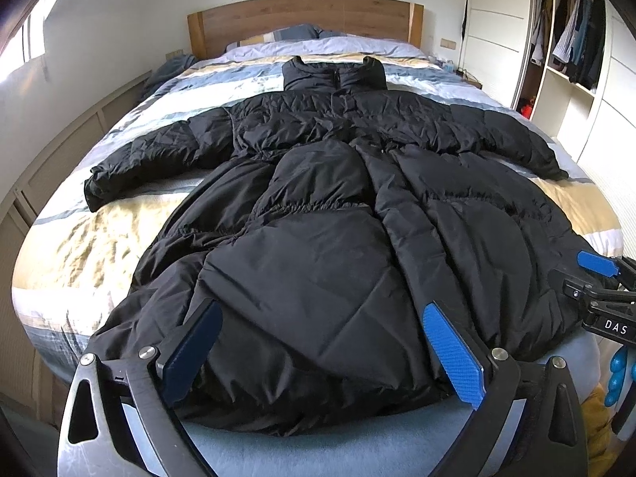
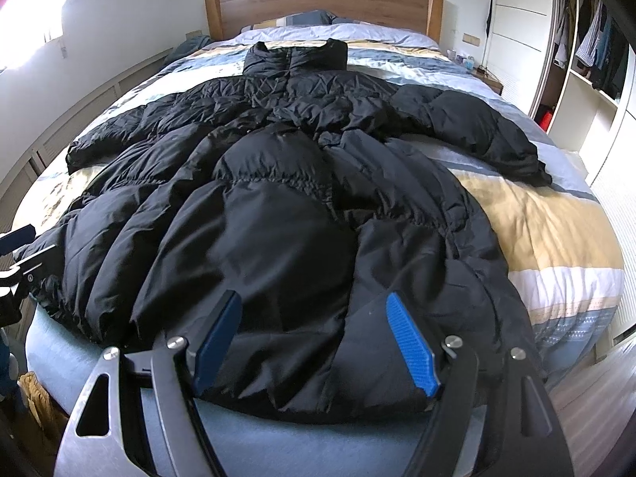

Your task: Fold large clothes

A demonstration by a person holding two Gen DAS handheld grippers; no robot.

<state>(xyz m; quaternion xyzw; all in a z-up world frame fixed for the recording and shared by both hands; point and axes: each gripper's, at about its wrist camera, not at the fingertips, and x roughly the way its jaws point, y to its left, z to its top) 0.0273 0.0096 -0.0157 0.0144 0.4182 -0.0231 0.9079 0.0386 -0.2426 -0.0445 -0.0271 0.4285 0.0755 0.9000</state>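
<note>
While both my tools sit at the foot of the bed (image 1: 79,238), a long black puffer coat (image 1: 338,206) lies spread front-up across the striped duvet (image 2: 548,214), collar toward the wooden headboard (image 1: 306,20) and both sleeves stretched out to the sides. My left gripper (image 1: 322,351) has its blue pads wide apart over the hem, pinching nothing that I can see. My right gripper (image 2: 314,340) is likewise spread, its fingers over the coat's lower right corner, and I see no fabric caught between them. From the left wrist view, the right tool shows at the far right edge beside the hem. An open wardrobe (image 1: 572,39) with hanging clothes stands right of the bed.
</note>
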